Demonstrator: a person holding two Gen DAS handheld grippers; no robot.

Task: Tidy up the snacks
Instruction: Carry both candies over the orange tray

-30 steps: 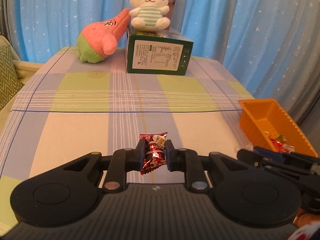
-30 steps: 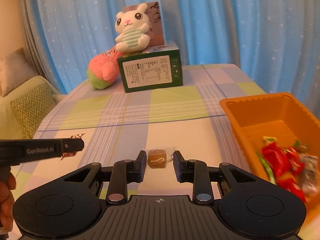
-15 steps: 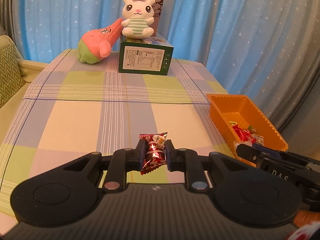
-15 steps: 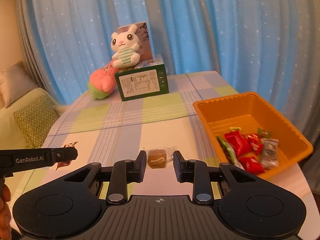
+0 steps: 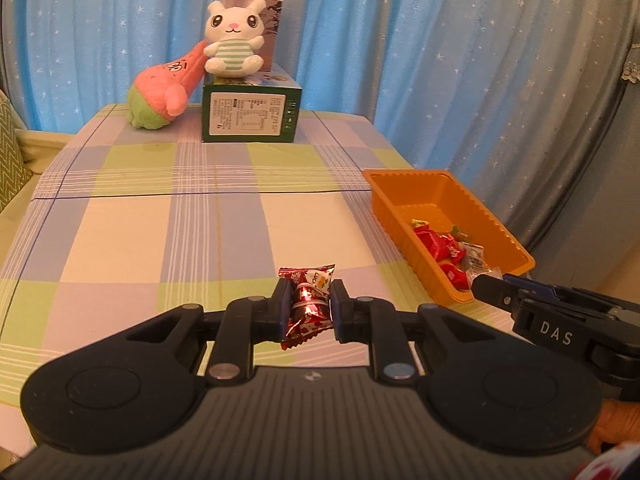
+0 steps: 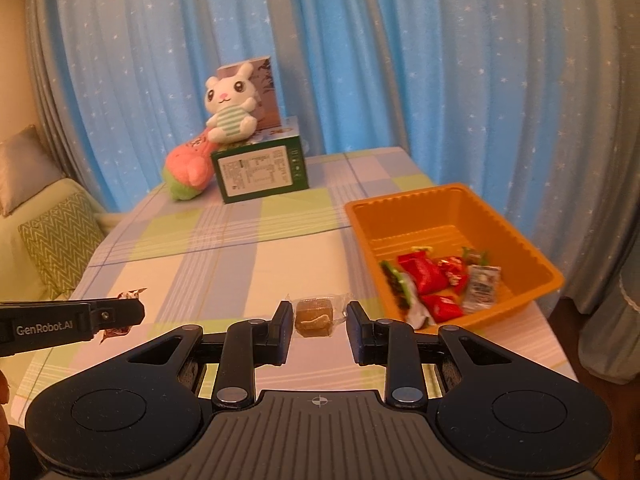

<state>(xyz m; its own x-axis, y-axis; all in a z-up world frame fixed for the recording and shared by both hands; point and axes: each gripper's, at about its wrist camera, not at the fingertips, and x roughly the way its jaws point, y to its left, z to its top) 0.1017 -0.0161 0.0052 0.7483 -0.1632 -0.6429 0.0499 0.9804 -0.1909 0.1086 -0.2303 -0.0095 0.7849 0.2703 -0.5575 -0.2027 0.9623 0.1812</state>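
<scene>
Two candies are in transit, one per tong. Left view: left tongs (image 5: 307,307) clamped on a red candy (image 5: 307,300) at its middle, lifted clear of the table (image 5: 120,220) for carrying; the orange tray (image 5: 424,188) with its pile of snacks (image 5: 444,246) lies ahead-right, right tongs (image 5: 486,285) at its near corner. Right view: right tongs (image 6: 319,324) hold a brown candy (image 6: 314,317) in clear wrap, jaws part-closed, seemingly gripping the wrapper ends, tray (image 6: 404,202) just ahead-right, likely the drop spot.
</scene>
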